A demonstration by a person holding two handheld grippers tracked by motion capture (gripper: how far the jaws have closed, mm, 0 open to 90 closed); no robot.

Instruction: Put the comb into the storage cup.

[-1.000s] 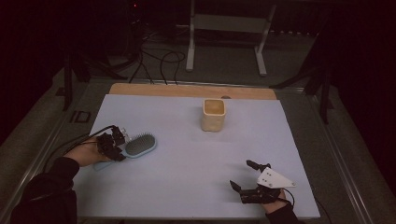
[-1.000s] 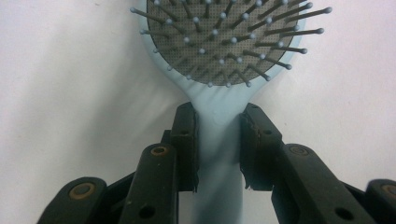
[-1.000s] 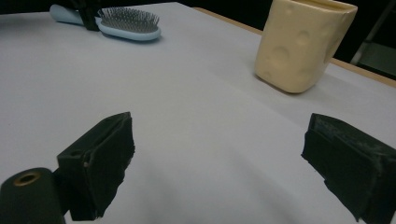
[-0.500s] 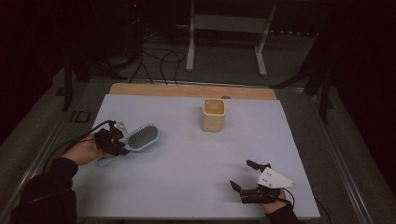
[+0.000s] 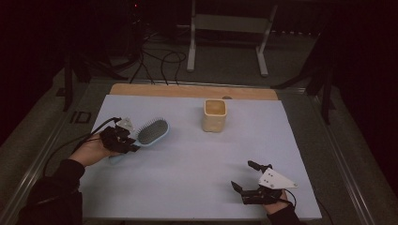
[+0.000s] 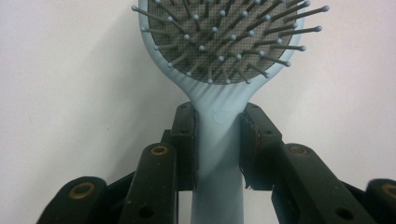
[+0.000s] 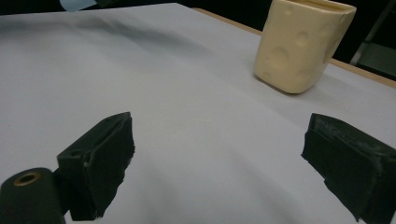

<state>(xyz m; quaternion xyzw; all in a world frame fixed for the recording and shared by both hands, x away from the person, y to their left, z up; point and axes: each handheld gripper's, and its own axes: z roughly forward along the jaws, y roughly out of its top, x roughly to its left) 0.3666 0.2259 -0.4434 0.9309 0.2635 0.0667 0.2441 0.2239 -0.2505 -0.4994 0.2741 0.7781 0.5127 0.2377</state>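
A light blue hairbrush [image 5: 151,132] with grey bristles is held at the left of the table, its head raised a little off the sheet. My left gripper [image 5: 127,140] is shut on its handle; in the left gripper view the two pads [image 6: 186,140] press on the handle of the hairbrush [image 6: 219,93] from both sides. A cream cup [image 5: 215,115] with dimpled walls stands upright at the middle back. My right gripper [image 5: 246,177] rests near the front right edge, jaws wide open with nothing between them; the right gripper view has the cup [image 7: 301,42] beyond the pads.
A pale sheet [image 5: 197,159] covers the table, with a wooden strip [image 5: 187,90] along its far edge. A cable [image 5: 70,143] trails off the left gripper toward the left. Beyond the table are a metal stand [image 5: 225,28] and loose cables on the floor.
My left gripper has lifted the hairbrush and carried it slightly up and toward the back right; the brush head now tilts off the sheet. The right gripper has stayed where it was.
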